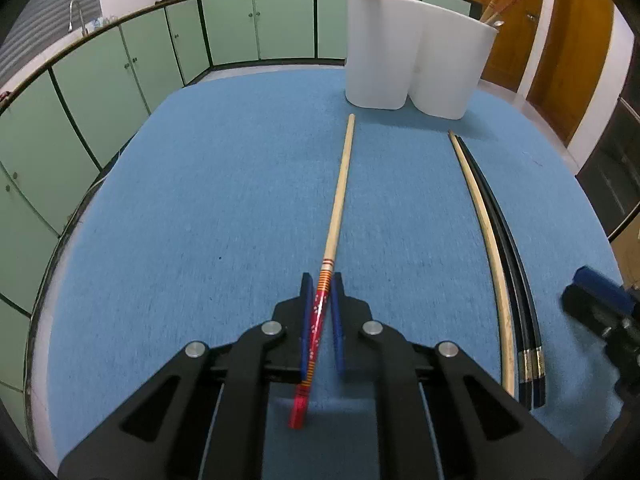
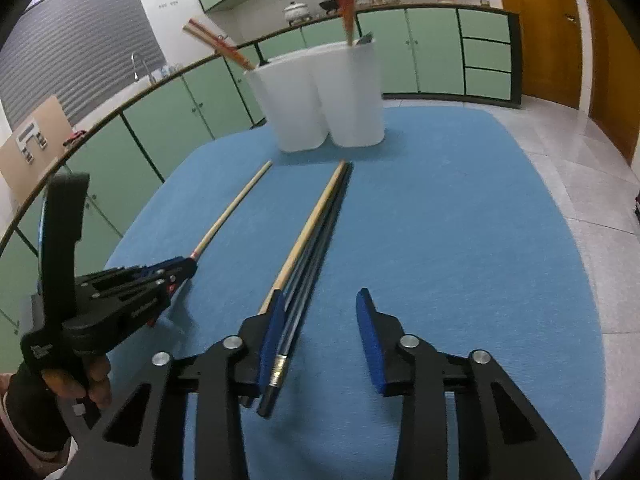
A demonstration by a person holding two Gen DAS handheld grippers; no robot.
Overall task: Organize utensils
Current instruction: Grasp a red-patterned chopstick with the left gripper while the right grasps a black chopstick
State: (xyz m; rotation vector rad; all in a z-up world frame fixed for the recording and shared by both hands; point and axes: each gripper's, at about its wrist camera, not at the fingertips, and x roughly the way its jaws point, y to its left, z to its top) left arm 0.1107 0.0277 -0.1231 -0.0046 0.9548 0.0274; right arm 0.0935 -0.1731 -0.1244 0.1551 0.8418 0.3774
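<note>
The left gripper [image 1: 320, 308] points down and forward, its blue pads [image 1: 306, 320] clamped on the red end of a chopstick [image 1: 340, 184] that runs out ahead between them. In the right wrist view a hand [image 2: 86, 384] in a dark sleeve holds that gripper's grip from below, fingers curled round the handle. The right gripper [image 2: 320, 336] also tilts downward with its jaws apart, nothing pressed between them; its left pad [image 2: 272, 332] lies just beside a bundle of dark sticks [image 2: 308, 264], and the right pad is well clear.
</note>
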